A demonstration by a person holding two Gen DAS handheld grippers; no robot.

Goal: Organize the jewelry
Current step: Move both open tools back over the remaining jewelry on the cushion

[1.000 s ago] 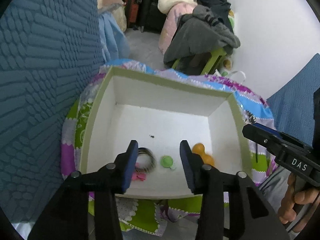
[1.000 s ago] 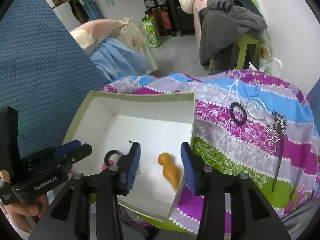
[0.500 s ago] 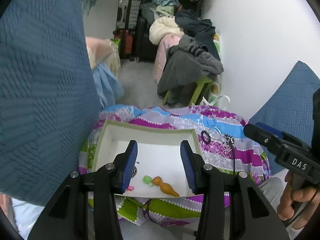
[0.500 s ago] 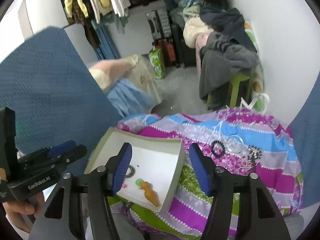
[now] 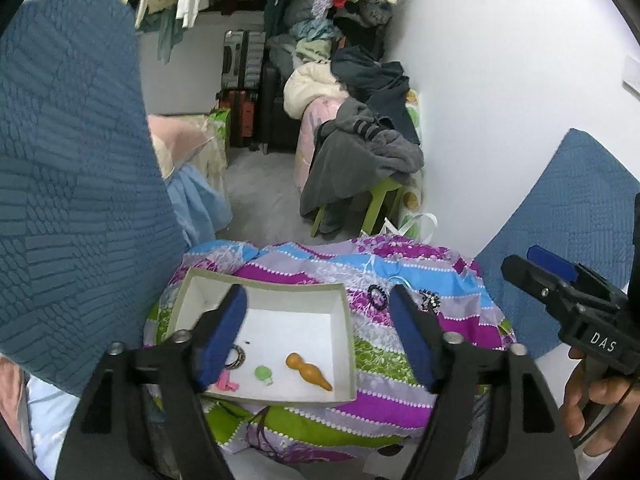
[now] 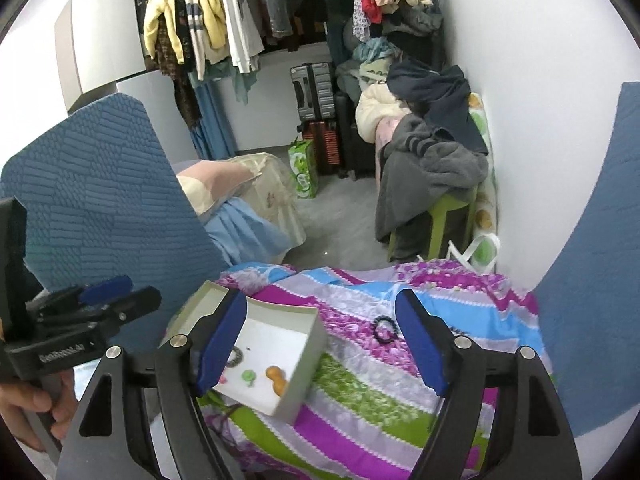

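Left wrist: orange piece point(image 5: 308, 371) in box point(image 5: 347, 344).

2 raised wrist views, shared box point(image 5: 345, 322)

The left pad hides part of the dark ring point(image 5: 239, 357) in the box.

Box point(image 5: 346, 320): on the cloth point(image 5: 400, 400), left part
In box: gourd piece point(image 5: 308, 371) rightmost, round piece point(image 5: 263, 373) left of it, ring point(image 5: 237, 357) further left
Bead bracelet point(image 5: 377, 295): on cloth, right of box
Stool point(image 5: 376, 204): behind
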